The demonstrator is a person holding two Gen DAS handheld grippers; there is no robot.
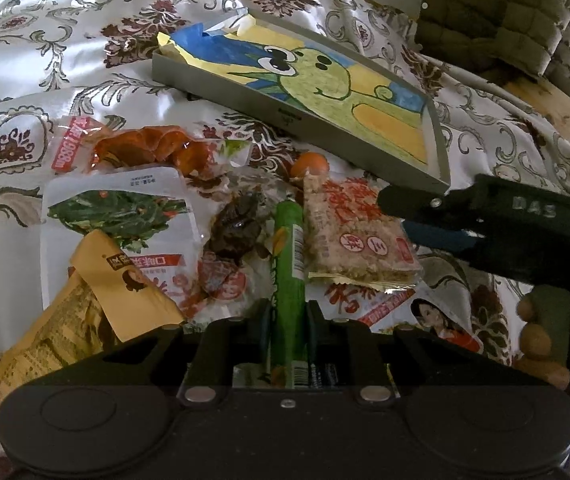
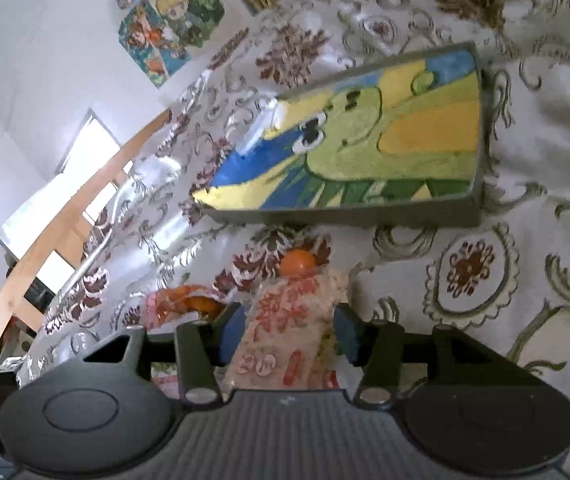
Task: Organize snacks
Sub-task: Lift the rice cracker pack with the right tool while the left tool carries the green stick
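The left gripper (image 1: 288, 316), at lower centre, is clamped on a slim green foil snack stick (image 1: 287, 264). The right gripper (image 2: 287, 332) stands apart around a clear rice-crisp packet with red print (image 2: 285, 332), pads not pressing; the grey tray with a frog drawing (image 2: 478, 200) lies above.

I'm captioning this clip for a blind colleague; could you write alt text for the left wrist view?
The left gripper is shut on a green stick-shaped snack amid a heap of snack packets on a floral tablecloth. A rice-cracker packet lies just right of it, the right gripper beside that, and a shallow grey tray lined with a frog drawing behind.
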